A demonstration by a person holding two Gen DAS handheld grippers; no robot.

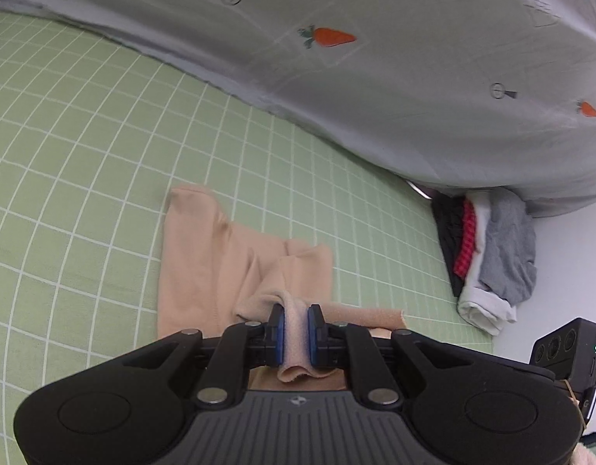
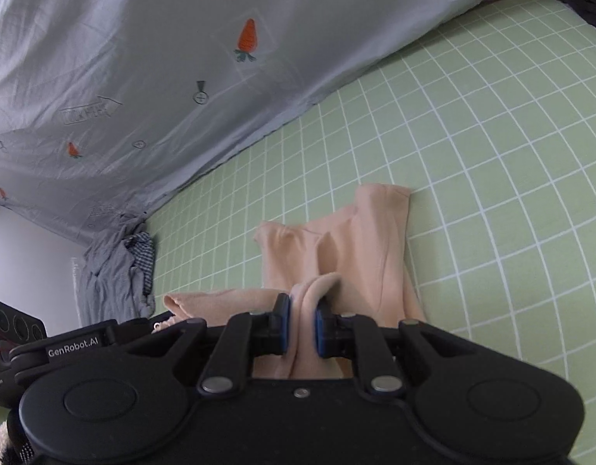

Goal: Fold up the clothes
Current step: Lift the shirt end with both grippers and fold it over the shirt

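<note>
Left wrist view, left claw (image 1: 296,323) pinching peach garment (image 1: 205,255) edge, right claw (image 2: 302,323) likewise

A green checked bed sheet (image 1: 85,124) carries a beige garment (image 1: 205,255) and grey carrot-print quilt (image 1: 375,77).

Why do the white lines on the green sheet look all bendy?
Left wrist view: the fisheye lens bows the straight grid on the green sheet, most near the edges. Right wrist view: same bending, on its right side. Both are evenly lit, without glare.

Peach garment (image 1: 205,263), half-folded, lying on green sheet
</note>
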